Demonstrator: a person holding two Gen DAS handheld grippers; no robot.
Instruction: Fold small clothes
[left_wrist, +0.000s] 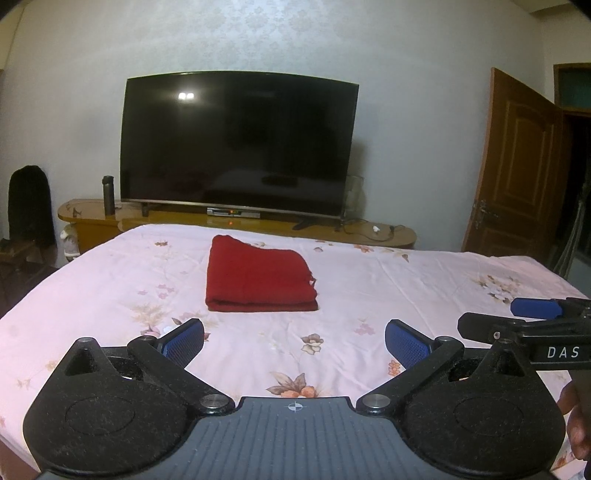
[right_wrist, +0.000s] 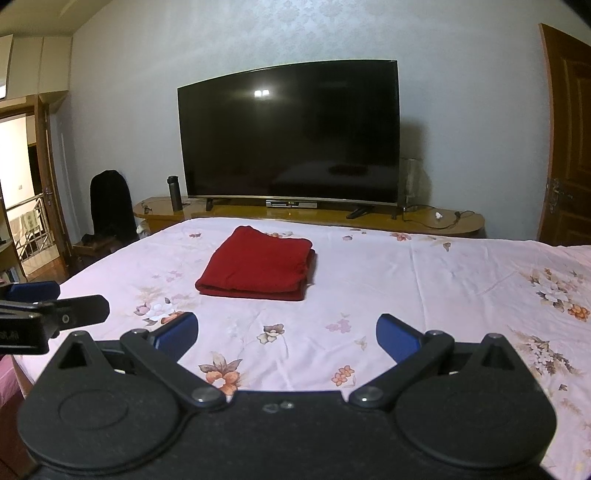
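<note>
A red garment (left_wrist: 258, 277) lies folded into a neat rectangle on the pink floral bedsheet (left_wrist: 110, 280), toward the far side of the bed. It also shows in the right wrist view (right_wrist: 258, 266). My left gripper (left_wrist: 294, 339) is open and empty, held above the near part of the bed, well short of the garment. My right gripper (right_wrist: 287, 334) is open and empty too, beside the left one and equally short of the garment. The right gripper's side shows in the left wrist view (left_wrist: 524, 325); the left gripper's side shows in the right wrist view (right_wrist: 55, 310).
A large dark TV (left_wrist: 236, 142) stands on a low wooden cabinet (left_wrist: 96, 218) past the bed's far edge, with a dark bottle (left_wrist: 108, 195) and cables on it. A wooden door (left_wrist: 513, 166) is open at the right. A dark chair (left_wrist: 27, 206) stands at the left.
</note>
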